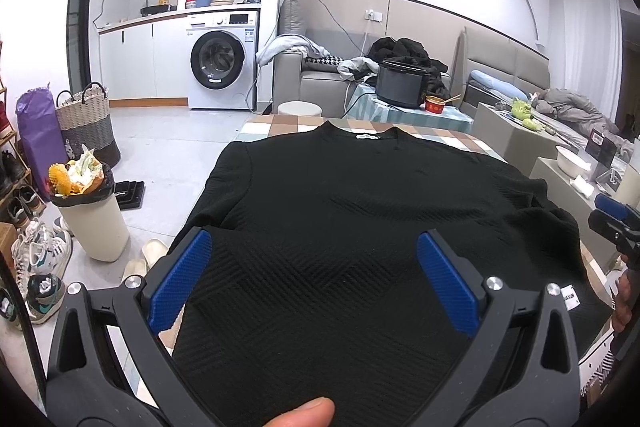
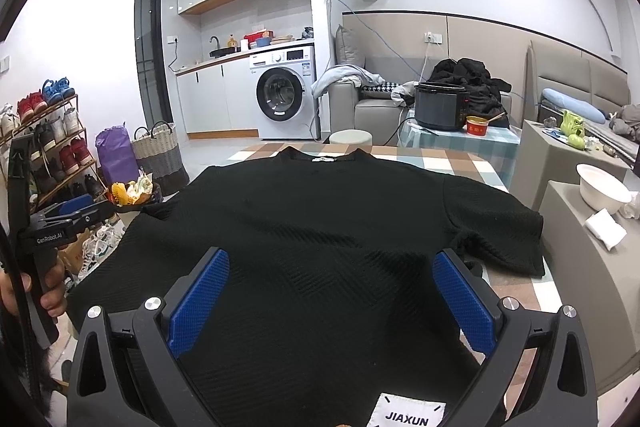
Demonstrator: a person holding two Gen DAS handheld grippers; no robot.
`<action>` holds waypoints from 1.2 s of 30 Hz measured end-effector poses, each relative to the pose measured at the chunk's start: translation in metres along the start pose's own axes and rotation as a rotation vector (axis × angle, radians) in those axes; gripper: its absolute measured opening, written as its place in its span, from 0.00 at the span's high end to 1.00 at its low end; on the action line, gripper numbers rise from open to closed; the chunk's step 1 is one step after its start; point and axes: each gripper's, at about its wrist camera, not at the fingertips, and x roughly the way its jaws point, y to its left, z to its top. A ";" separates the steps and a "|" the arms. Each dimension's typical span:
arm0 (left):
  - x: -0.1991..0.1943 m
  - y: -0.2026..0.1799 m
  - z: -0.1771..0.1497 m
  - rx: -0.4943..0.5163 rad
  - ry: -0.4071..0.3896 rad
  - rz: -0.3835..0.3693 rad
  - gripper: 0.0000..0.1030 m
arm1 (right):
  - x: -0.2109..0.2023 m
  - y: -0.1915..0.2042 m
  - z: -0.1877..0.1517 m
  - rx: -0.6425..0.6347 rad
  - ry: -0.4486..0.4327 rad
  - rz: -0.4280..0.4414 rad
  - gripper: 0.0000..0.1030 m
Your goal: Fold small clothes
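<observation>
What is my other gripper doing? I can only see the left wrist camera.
Observer: The right gripper is open over the black shirt and holds nothing.
Operator: Is there a tag near it?
Observer: Yes, a white label at the near hem reads JIAXUN.
Operator: What's way over on the left?
Observer: A shoe rack, with red and blue shoes on its top shelf.

Two close wrist views along the tongs, both over the black shirt (image 1: 340,227).
</observation>
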 end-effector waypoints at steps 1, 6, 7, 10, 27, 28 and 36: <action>-0.001 -0.001 0.001 0.002 -0.002 -0.002 0.01 | 0.000 0.000 0.000 0.000 0.000 0.003 0.00; -0.007 -0.005 0.003 0.003 -0.005 -0.004 0.01 | -0.002 0.001 0.000 -0.002 -0.002 -0.001 0.00; -0.006 -0.004 0.003 0.002 -0.004 -0.003 0.01 | -0.001 0.001 0.000 0.002 -0.001 0.001 0.00; -0.007 -0.004 0.003 0.007 -0.006 -0.008 0.01 | 0.001 -0.001 0.001 0.004 0.005 0.001 0.00; -0.013 -0.010 0.006 0.016 -0.006 -0.003 0.01 | 0.000 -0.004 0.000 0.001 -0.006 0.000 0.00; -0.013 -0.010 0.007 0.017 -0.005 -0.002 0.01 | 0.001 -0.004 0.000 -0.001 -0.001 0.003 0.00; -0.001 -0.007 0.005 0.022 0.022 0.017 0.01 | 0.008 -0.010 -0.004 0.022 0.029 0.010 0.00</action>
